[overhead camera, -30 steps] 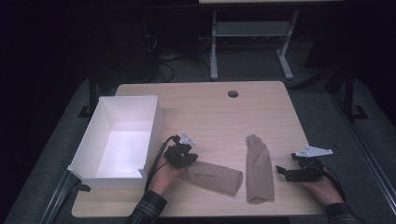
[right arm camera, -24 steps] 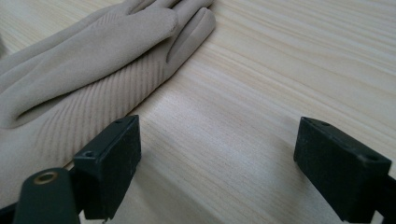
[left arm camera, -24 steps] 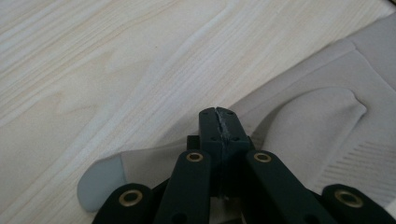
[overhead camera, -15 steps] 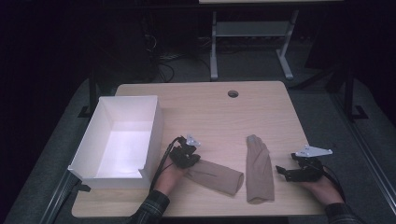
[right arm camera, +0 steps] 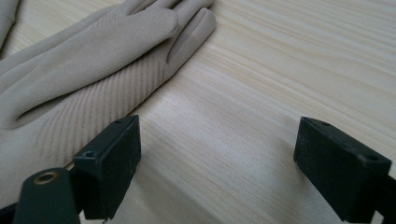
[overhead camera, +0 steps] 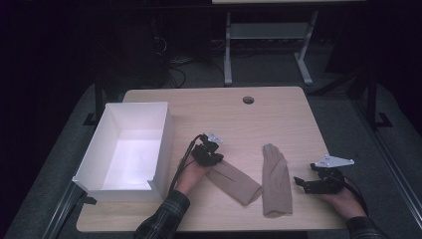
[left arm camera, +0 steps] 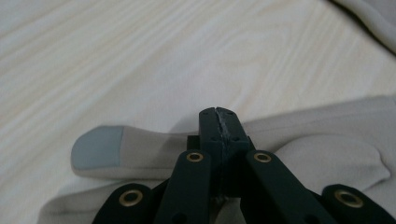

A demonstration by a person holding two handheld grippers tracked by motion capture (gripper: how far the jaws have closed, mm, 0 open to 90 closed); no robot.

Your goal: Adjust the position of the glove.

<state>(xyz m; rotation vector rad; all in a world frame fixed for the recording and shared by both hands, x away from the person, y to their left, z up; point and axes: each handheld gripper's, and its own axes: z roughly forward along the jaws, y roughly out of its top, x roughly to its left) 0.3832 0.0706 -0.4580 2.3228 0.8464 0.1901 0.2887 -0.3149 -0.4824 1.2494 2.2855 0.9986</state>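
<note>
Gloves, beige, two: one (overhead camera: 234,180) just right of the white box (overhead camera: 161,149), pinched in my left gripper (overhead camera: 215,160), likely for boxing; second (overhead camera: 276,177) farther right, beside my right gripper (overhead camera: 300,182), jaws released.

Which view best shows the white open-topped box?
The high view: the white open-topped box stands whole at the table's left edge, its bare inside visible. The left hand-held gripper view looks at a beige glove on the wood; the right hand-held gripper view at the other beige glove.
</note>
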